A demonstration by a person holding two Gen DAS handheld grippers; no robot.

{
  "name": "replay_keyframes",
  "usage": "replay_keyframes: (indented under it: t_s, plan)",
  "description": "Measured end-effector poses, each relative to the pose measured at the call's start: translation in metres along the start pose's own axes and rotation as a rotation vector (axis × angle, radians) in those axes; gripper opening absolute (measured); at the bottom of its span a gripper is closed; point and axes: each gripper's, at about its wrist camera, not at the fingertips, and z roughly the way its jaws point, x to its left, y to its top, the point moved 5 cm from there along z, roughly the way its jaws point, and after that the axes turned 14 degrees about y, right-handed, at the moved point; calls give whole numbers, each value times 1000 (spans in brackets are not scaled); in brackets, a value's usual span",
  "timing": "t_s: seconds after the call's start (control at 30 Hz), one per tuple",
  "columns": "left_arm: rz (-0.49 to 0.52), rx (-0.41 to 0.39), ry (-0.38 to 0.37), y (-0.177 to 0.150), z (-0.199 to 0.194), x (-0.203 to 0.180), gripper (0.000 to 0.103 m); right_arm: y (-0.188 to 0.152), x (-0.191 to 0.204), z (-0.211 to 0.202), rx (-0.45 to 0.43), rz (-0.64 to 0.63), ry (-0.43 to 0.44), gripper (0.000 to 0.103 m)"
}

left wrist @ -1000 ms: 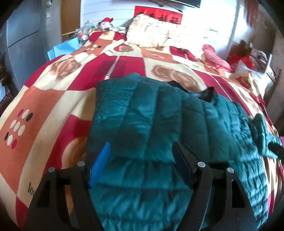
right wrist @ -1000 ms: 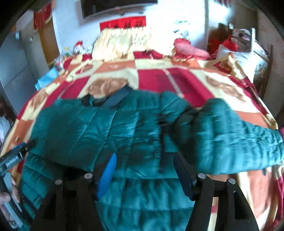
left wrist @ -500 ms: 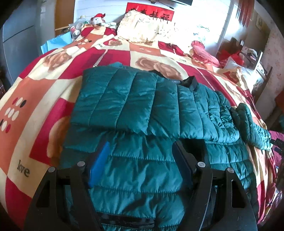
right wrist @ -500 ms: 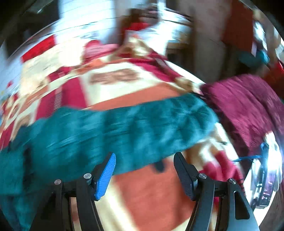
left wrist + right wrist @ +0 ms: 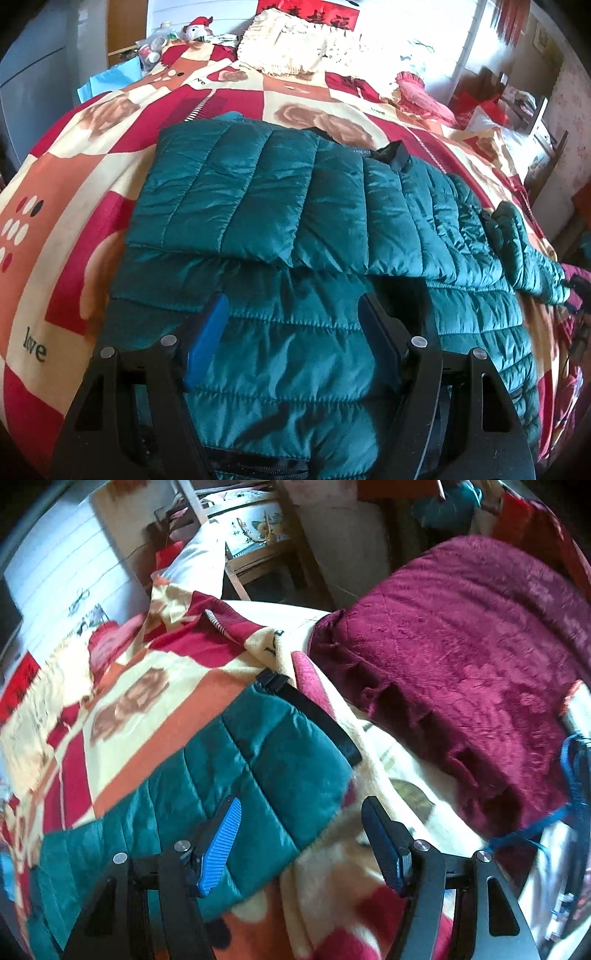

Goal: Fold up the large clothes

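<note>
A teal quilted puffer jacket (image 5: 280, 236) lies spread on the bed, its left sleeve folded across the chest. Its right sleeve (image 5: 524, 251) stretches out to the right edge of the bed. My left gripper (image 5: 291, 325) is open and empty, hovering over the jacket's lower body. In the right wrist view the right sleeve's end (image 5: 236, 775) with a black cuff (image 5: 314, 720) lies on the blanket. My right gripper (image 5: 301, 823) is open and empty just above the cuff end, its left finger over the sleeve.
The bed carries a red, orange and cream patterned blanket (image 5: 66, 206). Cream pillows (image 5: 295, 51) and a pink cushion (image 5: 424, 99) sit at the head. A maroon quilt (image 5: 461, 672) is heaped beside the bed's right edge. A wooden cabinet (image 5: 258, 535) stands behind it.
My right gripper has swung right from over the jacket body to the sleeve's cuff end. My left gripper has pulled back, showing more of the jacket. Both stay open.
</note>
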Motion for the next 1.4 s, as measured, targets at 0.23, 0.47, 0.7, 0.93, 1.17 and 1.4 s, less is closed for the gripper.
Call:
replay_keyframes:
  t_s: [0.23,0.47,0.7,0.93,1.17,1.4]
  plan:
    - [16,5,24,-2,5,1,73,11,2,21,0,-13,19,40]
    - [-25,-4,11,2,-1,12,73,16,33,-22,-74,-114,144,13]
    - [-39,-28,23,5,-12,23,73,-3,138,-100,-94,-327,410,13]
    - [-31,-28,64,7,-15,39,73,-71,252,-117,38,-524,579,13]
    - [-48,-37,72,8,-16,59,73,-169,361,-100,224,-694,704,13]
    - [-107,-19,70,7,-7,88,73,-268,452,-63,372,-775,783,13]
